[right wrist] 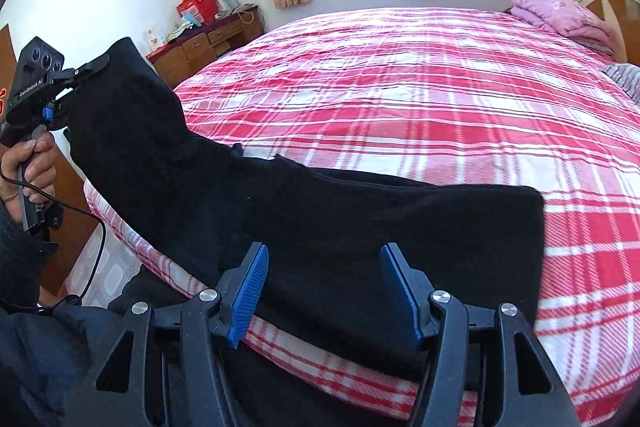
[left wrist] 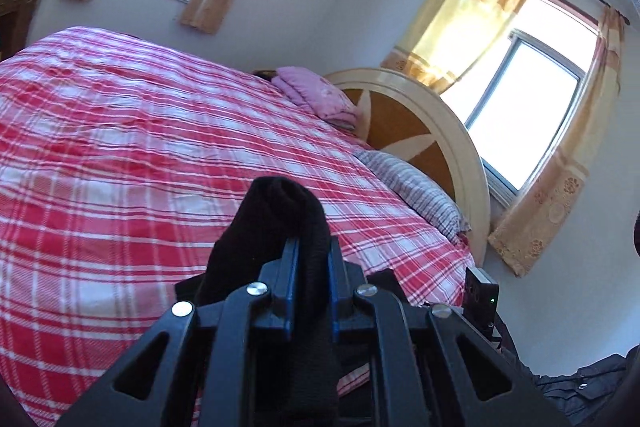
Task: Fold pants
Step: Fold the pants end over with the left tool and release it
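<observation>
While clamped between the blue pads of the left gripper point(left wrist: 313, 259), black pants point(right wrist: 280, 211) bunched up over the fingertips, above the red plaid bed point(left wrist: 120, 131). Seen from the right wrist: same left gripper point(right wrist: 86, 69) raised at far left, held by a hand point(right wrist: 30, 167), pinching one end of the pants well clear of the bed edge. From there, cloth sloping down to the right and lying flat across the near part of the bed point(right wrist: 420, 87). Right gripper point(right wrist: 324, 287) spread wide over the flat part, blue pads on either side of the black cloth, not pressing it. Pink pillow point(right wrist: 556, 13) by the headboard point(left wrist: 424, 131), well apart from the pants.
</observation>
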Demonstrator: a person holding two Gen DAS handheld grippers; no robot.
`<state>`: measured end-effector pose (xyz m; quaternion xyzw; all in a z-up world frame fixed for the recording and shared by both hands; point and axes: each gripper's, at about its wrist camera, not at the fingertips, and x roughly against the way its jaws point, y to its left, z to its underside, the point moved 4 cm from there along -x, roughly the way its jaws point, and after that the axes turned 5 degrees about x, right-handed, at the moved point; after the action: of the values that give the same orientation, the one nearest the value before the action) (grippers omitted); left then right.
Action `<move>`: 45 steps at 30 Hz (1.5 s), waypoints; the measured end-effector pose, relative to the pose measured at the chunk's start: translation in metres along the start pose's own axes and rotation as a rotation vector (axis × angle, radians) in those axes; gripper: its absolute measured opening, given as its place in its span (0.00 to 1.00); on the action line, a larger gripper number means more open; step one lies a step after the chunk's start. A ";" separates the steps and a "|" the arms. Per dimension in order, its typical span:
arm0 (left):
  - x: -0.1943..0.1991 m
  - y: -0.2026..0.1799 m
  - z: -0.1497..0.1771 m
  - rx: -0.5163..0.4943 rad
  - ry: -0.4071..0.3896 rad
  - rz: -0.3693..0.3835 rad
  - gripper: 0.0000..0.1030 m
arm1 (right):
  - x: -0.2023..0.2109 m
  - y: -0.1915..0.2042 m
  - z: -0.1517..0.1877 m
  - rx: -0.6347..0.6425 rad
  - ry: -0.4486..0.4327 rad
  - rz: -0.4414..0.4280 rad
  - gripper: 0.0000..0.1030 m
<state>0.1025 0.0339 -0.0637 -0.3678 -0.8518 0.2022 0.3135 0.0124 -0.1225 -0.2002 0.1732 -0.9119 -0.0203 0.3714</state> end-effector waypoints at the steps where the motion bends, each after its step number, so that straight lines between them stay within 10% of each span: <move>1: -0.006 -0.008 0.000 -0.016 0.011 0.007 0.13 | 0.002 -0.003 0.001 -0.005 -0.002 0.003 0.58; 24: -0.114 -0.123 -0.002 -0.189 0.203 0.121 0.13 | 0.051 -0.079 0.011 -0.111 -0.081 0.131 0.58; 45: -0.243 -0.151 0.109 -0.269 0.494 0.086 0.16 | 0.057 -0.149 0.023 -0.366 -0.116 0.183 0.58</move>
<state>0.0822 -0.2594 -0.1487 -0.4798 -0.7525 0.0049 0.4512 0.0039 -0.2838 -0.2031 0.0178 -0.9249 -0.1615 0.3436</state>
